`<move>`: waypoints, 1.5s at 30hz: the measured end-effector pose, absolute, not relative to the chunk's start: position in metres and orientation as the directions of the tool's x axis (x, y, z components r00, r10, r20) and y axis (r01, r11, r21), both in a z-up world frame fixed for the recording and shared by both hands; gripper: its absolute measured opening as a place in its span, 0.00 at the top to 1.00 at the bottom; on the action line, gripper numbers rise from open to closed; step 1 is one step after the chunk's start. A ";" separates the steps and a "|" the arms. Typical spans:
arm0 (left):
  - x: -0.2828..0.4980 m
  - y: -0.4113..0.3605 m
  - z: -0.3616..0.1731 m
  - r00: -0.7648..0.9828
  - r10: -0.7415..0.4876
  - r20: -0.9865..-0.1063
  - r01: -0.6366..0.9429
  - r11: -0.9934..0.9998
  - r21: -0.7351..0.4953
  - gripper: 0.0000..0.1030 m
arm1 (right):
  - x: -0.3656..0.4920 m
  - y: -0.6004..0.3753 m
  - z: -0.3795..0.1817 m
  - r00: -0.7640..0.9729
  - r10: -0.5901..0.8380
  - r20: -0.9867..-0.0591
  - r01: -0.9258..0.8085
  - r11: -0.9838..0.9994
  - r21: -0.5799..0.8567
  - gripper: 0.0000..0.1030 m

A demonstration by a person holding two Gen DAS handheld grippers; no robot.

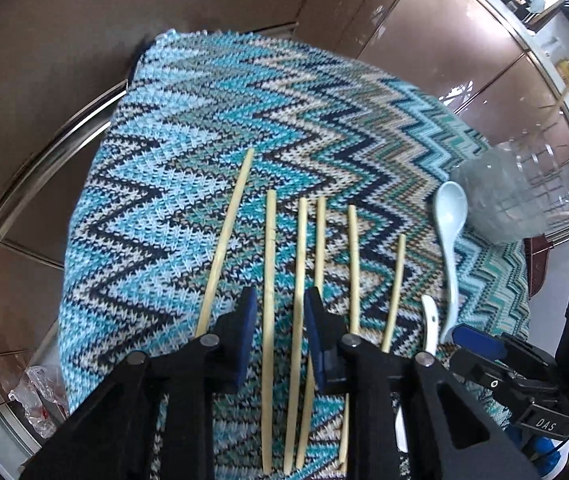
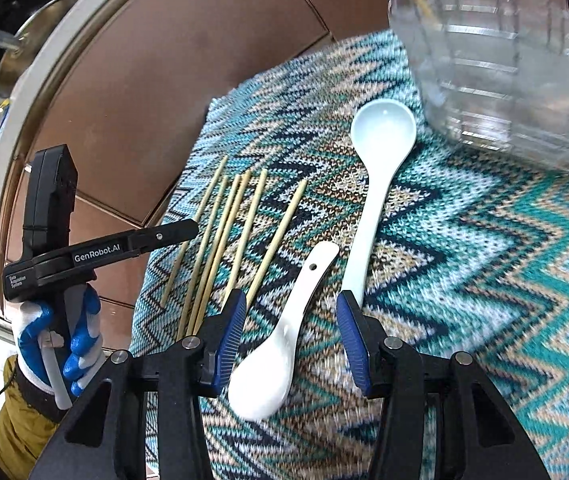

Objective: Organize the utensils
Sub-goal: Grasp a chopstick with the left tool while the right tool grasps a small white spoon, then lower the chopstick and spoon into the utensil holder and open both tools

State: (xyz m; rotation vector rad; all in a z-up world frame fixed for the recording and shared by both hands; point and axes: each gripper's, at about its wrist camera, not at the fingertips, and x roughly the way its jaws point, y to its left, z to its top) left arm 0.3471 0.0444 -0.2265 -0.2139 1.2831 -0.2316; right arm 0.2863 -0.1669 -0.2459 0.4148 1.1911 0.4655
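Note:
Several bamboo chopsticks (image 1: 270, 280) lie side by side on a zigzag knit cloth (image 1: 244, 120); they also show in the right wrist view (image 2: 220, 236). My left gripper (image 1: 280, 300) is open, just above two middle chopsticks. A long pale blue spoon (image 2: 372, 200) and a short white spoon (image 2: 280, 344) lie right of the chopsticks. My right gripper (image 2: 290, 312) is open over the white spoon, which lies between its fingers. A clear plastic holder (image 2: 500, 76) stands at the far right with one chopstick in it.
The cloth covers a small table with brown tiled floor (image 1: 64, 40) around it. The left gripper and a gloved hand (image 2: 64, 340) show at the left of the right wrist view. The right gripper (image 1: 504, 364) shows at the lower right of the left wrist view.

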 end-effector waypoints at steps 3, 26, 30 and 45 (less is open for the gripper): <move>0.353 0.045 -0.233 0.251 -0.289 -0.924 0.050 0.957 -0.286 0.82 | 0.295 -0.161 -0.254 0.274 0.561 -0.781 -0.122 0.826 0.551 0.57; 0.368 0.035 -0.244 0.233 -0.232 -0.944 0.043 0.973 -0.228 0.92 | 0.320 -0.157 -0.276 0.199 0.607 -0.769 -0.121 0.794 0.595 0.82; 0.364 0.033 -0.243 0.250 -0.210 -0.945 0.040 0.978 -0.207 0.95 | 0.324 -0.147 -0.276 0.193 0.589 -0.785 -0.142 0.808 0.572 0.82; 0.286 0.058 -0.174 0.548 -0.324 -0.771 0.101 0.941 -0.323 0.95 | 0.243 -0.144 -0.218 0.420 0.563 -0.712 -0.371 0.822 0.431 0.93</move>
